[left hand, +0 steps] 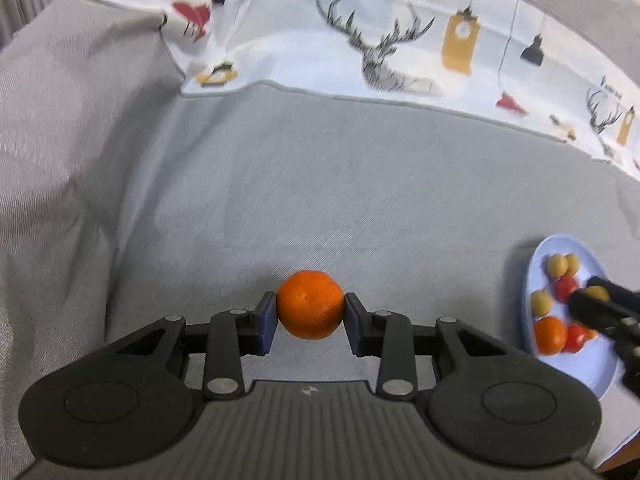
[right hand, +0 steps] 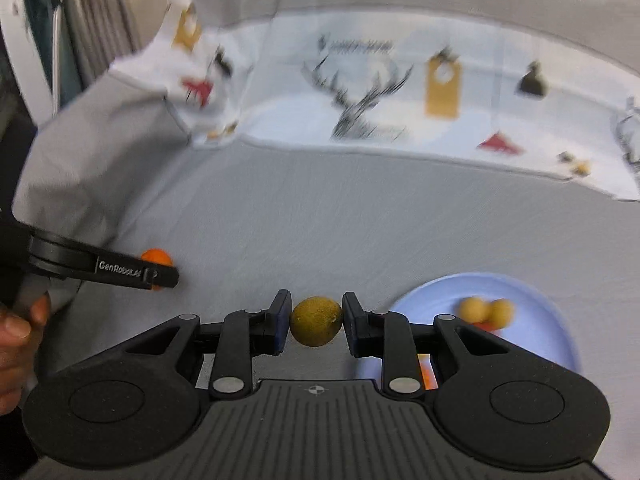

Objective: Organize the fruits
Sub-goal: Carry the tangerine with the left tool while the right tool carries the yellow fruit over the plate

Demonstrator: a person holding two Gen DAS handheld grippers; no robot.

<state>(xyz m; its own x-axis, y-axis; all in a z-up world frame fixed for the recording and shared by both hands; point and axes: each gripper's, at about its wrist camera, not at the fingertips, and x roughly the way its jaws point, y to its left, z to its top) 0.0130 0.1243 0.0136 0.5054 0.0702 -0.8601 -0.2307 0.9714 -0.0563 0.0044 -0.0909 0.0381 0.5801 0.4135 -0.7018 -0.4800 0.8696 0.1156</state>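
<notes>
My left gripper point(left hand: 310, 307) is shut on an orange point(left hand: 310, 304) just above the grey cloth. My right gripper point(right hand: 316, 322) is shut on a small yellow-brown round fruit point(right hand: 316, 321). A pale blue plate point(left hand: 558, 250) lies at the right of the left wrist view, holding several small yellow fruits point(left hand: 563, 265), red tomatoes point(left hand: 565, 287) and another orange point(left hand: 550, 335). My right gripper point(left hand: 596, 300) shows there over the plate. In the right wrist view the plate point(right hand: 536, 328) is lower right, and the left gripper point(right hand: 158, 270) with its orange point(right hand: 156, 257) is at the left.
A grey tablecloth point(left hand: 320, 184) covers the table. A white printed band with deer and clocks point(left hand: 380, 56) runs across the back. The person's hand point(right hand: 16, 340) is at the left edge of the right wrist view.
</notes>
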